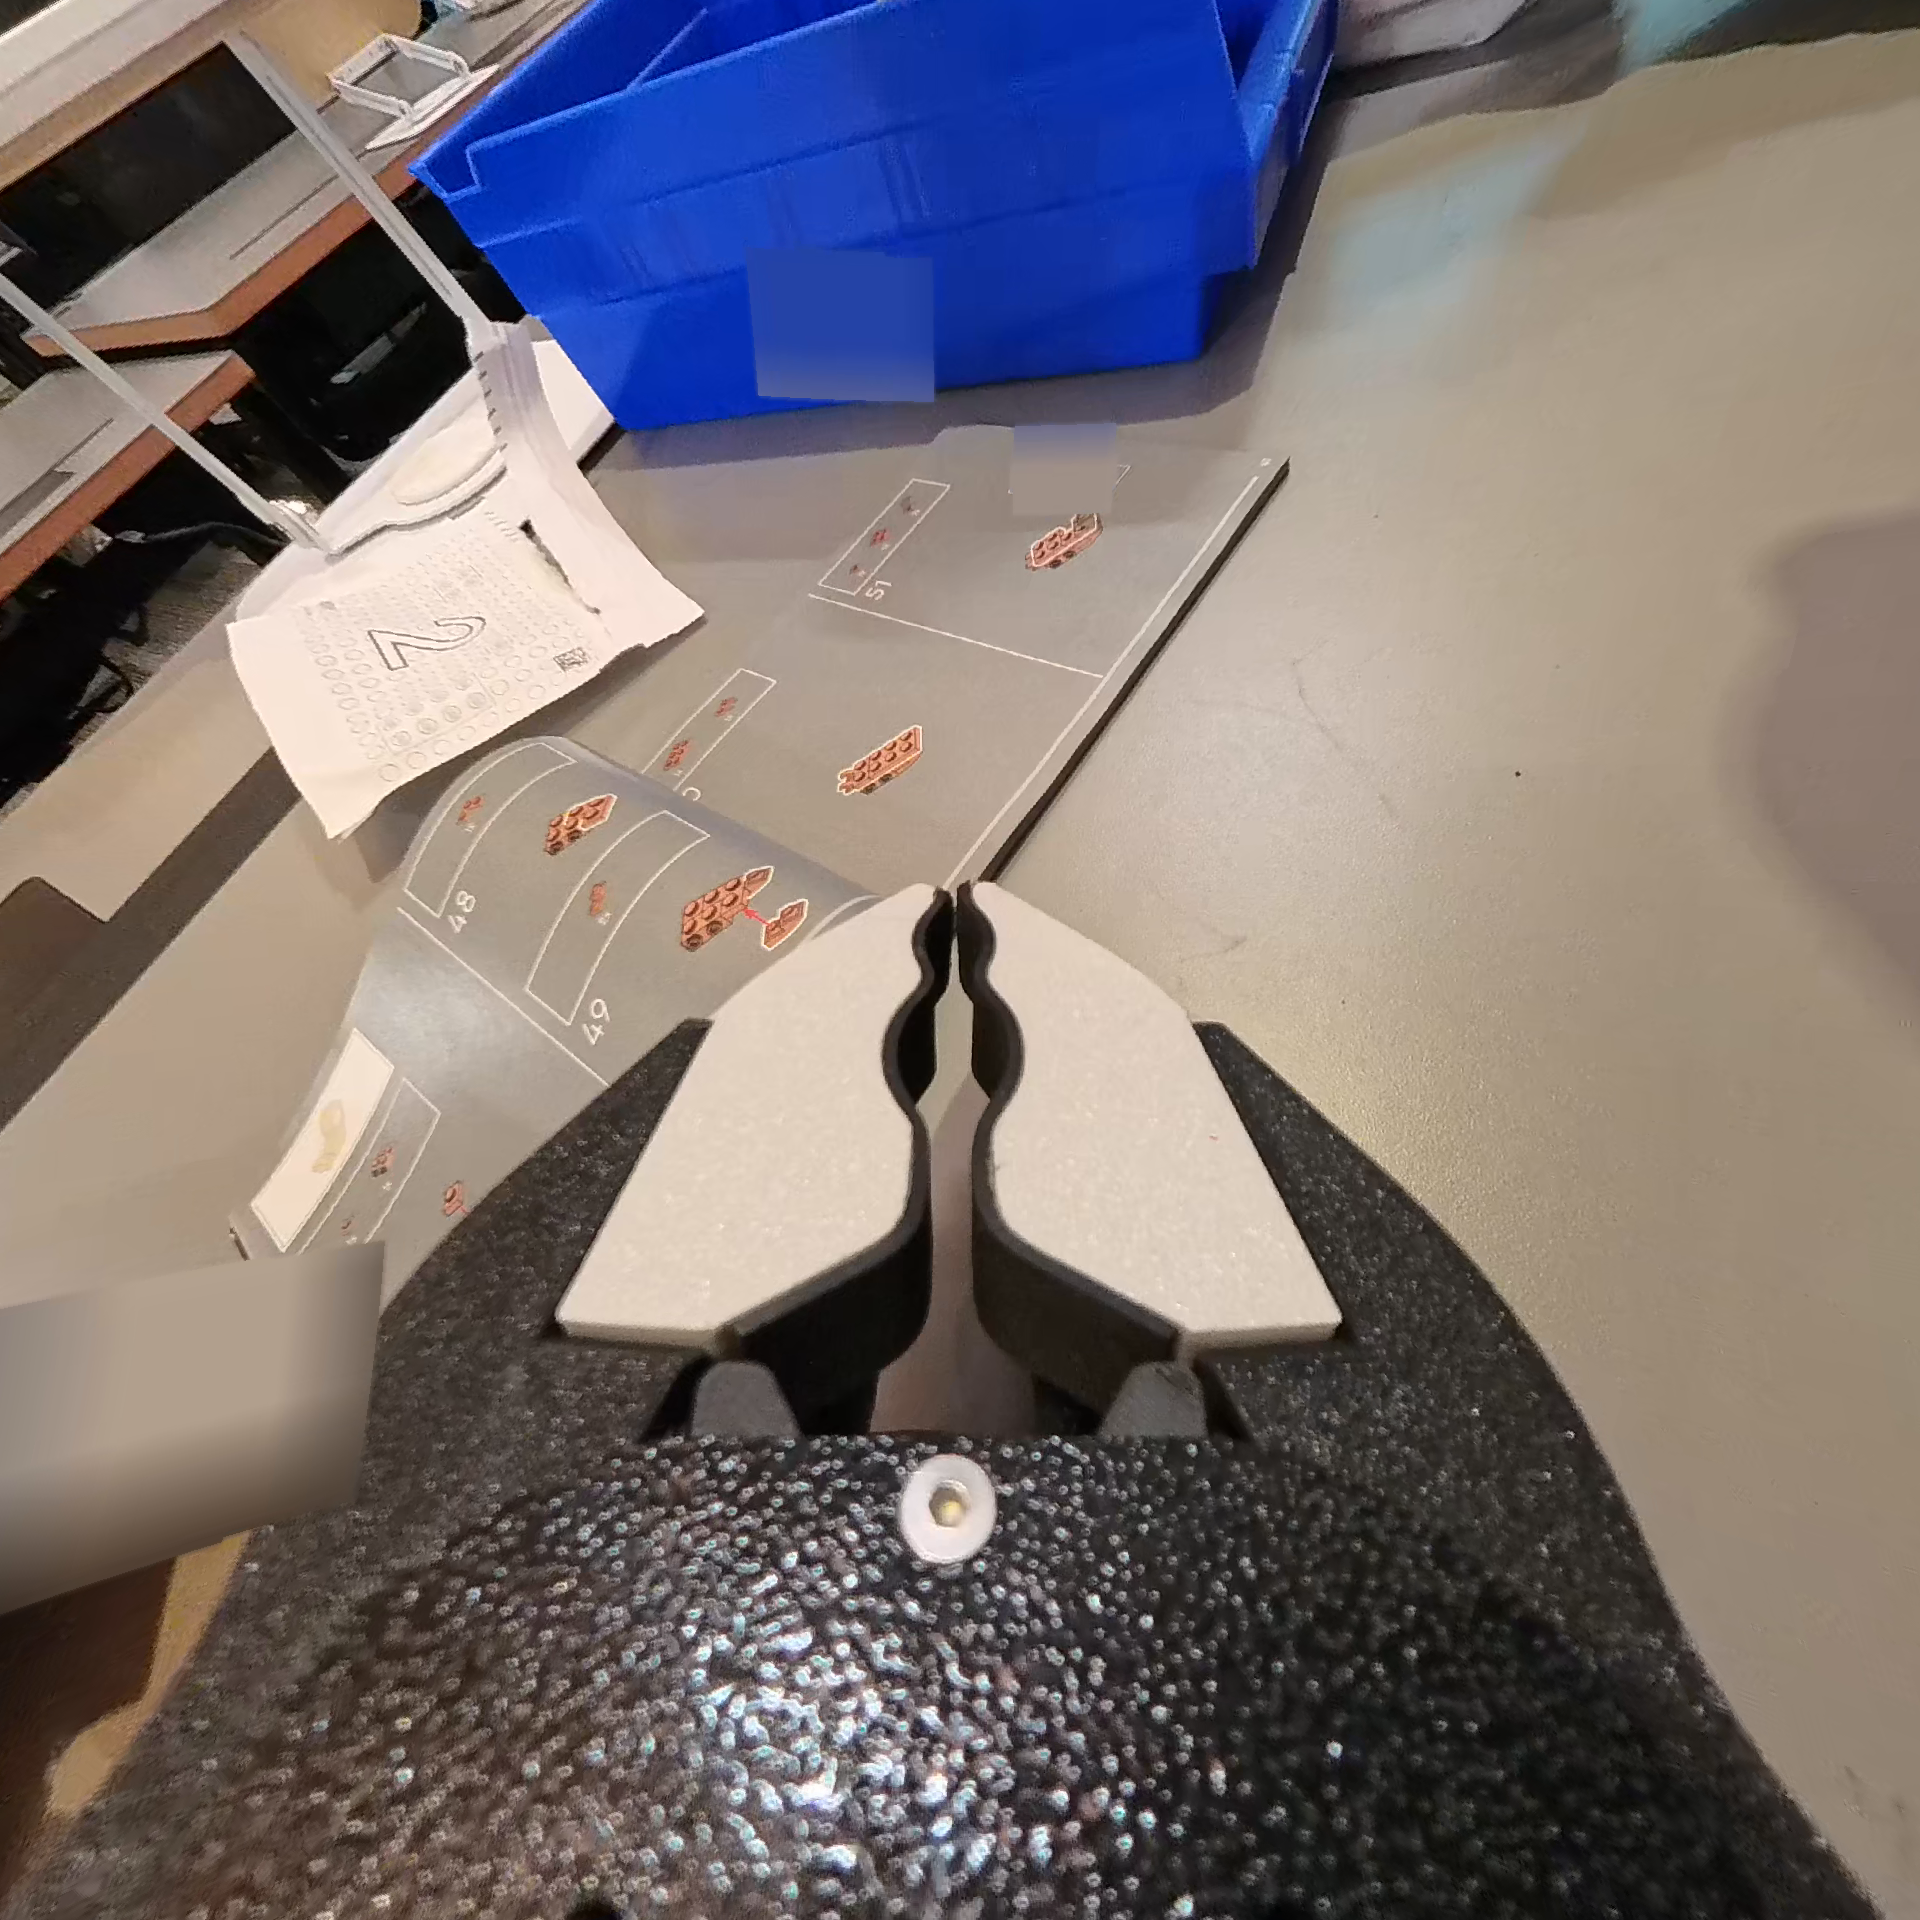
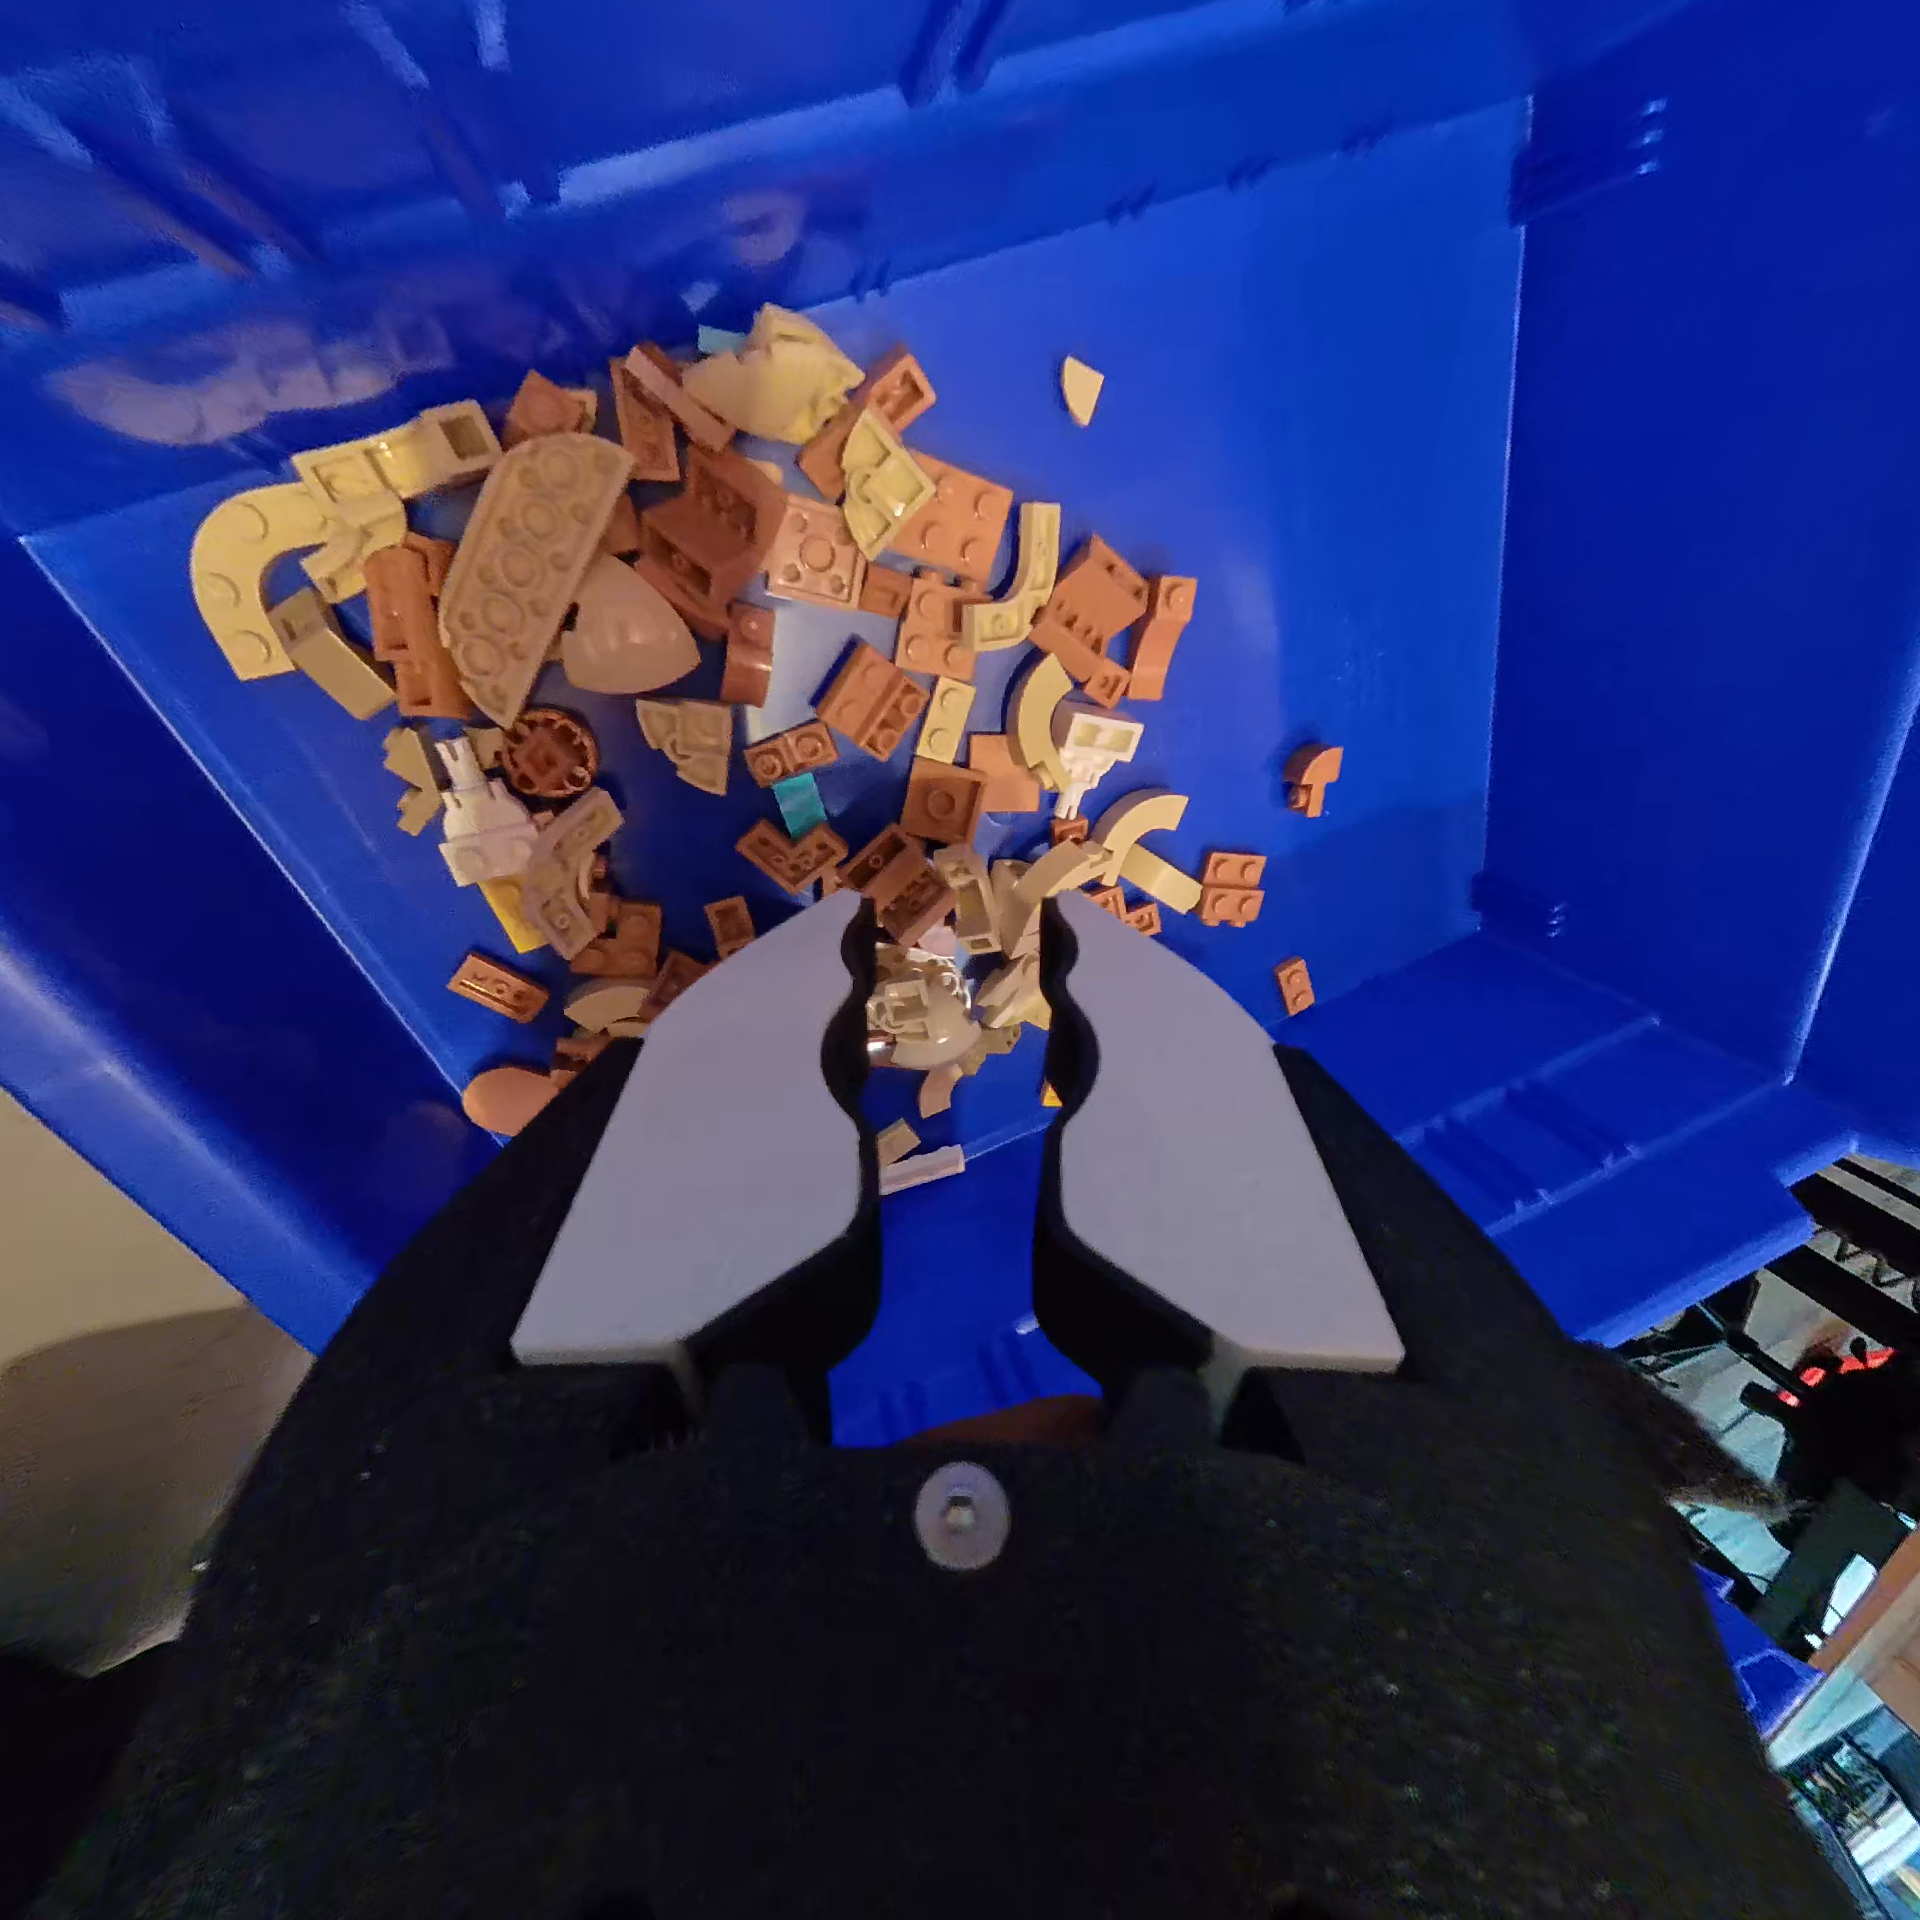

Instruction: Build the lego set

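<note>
1. Holding a loose heap of small building bricks [image 2: 727, 623], the blue bin [image 2: 1351, 520] is the one container in the right wrist view; most pieces are brown or tan, with two white ones, a teal one and a yellow one among them. They are too many and too overlapped to count.
2. Four brown strays lie apart from the heap towards the bin's right side.
3. The right gripper [image 2: 951, 914] reaches into the bin with its jaws spread over the near edge of the heap; tan and brown pieces lie between the fingers, and neither pad is seen pressing on any.
4. The left gripper [image 1: 954, 894] has its fingertips pressed together on nothing, above the grey table [image 1: 1507, 935] at the corner of one open instruction booklet [image 1: 935, 675].
5. Beyond the booklet sits the blue bin [image 1: 831, 208], and one torn white paper bag [image 1: 447, 644] lies left of it.
</note>
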Demonstrator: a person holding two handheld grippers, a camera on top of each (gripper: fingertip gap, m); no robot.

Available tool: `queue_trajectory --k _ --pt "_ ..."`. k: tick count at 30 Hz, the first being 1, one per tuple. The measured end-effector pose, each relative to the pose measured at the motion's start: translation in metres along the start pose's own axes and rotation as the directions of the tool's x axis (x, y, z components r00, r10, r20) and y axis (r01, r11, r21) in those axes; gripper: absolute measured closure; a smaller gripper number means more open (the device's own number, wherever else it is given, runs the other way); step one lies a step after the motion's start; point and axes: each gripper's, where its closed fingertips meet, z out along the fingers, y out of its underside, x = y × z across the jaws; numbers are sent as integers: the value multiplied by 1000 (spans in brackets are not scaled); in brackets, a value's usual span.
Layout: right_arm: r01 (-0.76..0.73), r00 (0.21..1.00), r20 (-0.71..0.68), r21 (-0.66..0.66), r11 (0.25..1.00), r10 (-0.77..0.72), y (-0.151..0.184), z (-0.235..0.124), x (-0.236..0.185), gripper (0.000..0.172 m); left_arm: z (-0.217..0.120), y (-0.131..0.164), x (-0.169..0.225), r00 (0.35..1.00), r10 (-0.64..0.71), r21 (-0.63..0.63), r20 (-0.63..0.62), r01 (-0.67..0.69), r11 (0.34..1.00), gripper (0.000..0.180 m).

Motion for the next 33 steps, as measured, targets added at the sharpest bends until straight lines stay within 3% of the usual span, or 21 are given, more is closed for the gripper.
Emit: queue_trajectory --k 33 --pt "-9 999 -45 -18 1000 8 5 0 9 142 0 0 0 1000 -1 3 -1 1 1000 180"
